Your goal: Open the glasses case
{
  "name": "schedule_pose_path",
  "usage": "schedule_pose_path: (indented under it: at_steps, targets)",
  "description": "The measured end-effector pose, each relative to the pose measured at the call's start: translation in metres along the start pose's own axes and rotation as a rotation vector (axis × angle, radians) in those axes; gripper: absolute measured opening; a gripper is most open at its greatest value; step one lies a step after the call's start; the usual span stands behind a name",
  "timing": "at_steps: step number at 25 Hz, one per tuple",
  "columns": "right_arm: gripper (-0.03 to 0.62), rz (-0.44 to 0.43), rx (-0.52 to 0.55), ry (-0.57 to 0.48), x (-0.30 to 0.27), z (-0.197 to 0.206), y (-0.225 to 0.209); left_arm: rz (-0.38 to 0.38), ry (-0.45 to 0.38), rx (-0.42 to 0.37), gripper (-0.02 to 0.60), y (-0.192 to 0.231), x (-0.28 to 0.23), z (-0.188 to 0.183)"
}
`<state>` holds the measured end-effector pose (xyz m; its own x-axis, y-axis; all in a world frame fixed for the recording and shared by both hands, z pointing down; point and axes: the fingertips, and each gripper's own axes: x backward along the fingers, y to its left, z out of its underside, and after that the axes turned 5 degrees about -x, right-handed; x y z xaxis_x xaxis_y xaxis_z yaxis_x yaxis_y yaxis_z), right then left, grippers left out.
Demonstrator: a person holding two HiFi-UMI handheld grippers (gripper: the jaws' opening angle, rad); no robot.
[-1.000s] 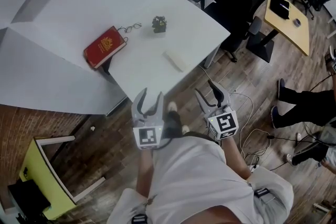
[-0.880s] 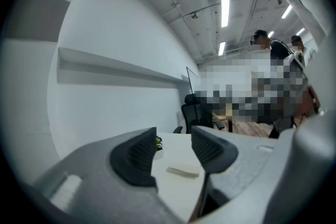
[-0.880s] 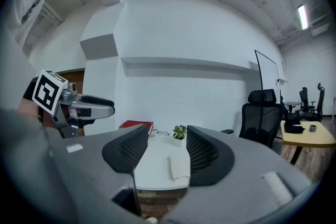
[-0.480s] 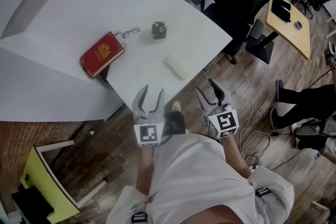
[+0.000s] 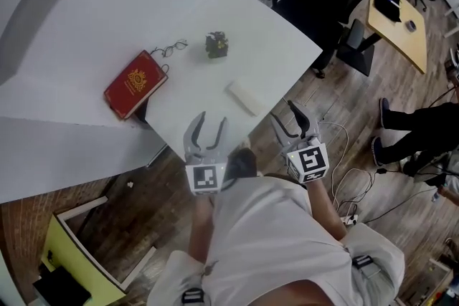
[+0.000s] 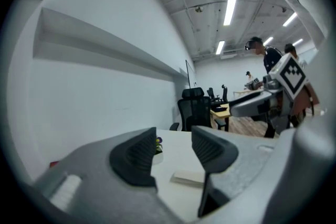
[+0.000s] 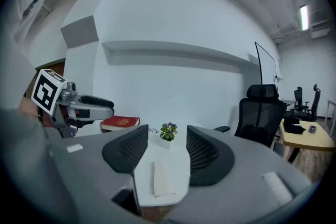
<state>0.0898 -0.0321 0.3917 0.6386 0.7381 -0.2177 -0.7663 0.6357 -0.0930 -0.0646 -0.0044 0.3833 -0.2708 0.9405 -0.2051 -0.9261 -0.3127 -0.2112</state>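
**Head view.** Left tongs point(image 5: 211, 120) and right tongs point(image 5: 285, 113) have moved up to the near edge of the white desk point(image 5: 215, 18). This is still the approach, with nothing touched yet. The glasses case point(image 5: 246, 97) is pale, flat, oblong and shut, and lies near that edge ahead of both.

**Left gripper view.** Jaws apart, empty. Pads dark and ribbed. The case point(image 6: 188, 178) lies beyond them on the smooth matt top.

**Right gripper view.** Jaws apart, empty. The case point(image 7: 161, 178) is framed between them, well ahead. A red hardback book point(image 7: 122, 122) lies behind.
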Motion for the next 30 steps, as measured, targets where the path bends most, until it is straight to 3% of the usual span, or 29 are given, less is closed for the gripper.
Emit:
schedule_pose_path:
  at_steps: [8,21,30]
  targets:
    - [0.216,0.011,-0.006,0.1,-0.045,0.025,-0.01,0.071,0.05,-0.024,0.213,0.014,-0.04,0.036]
    - [0.216,0.016,0.007,0.275,-0.095,0.077,-0.014,0.205,0.162,0.034,0.219,0.017,-0.084,0.096]
    - [0.216,-0.011,0.01,0.378,-0.116,0.114,-0.014,0.244,0.244,0.053,0.221,0.02,-0.103,0.131]
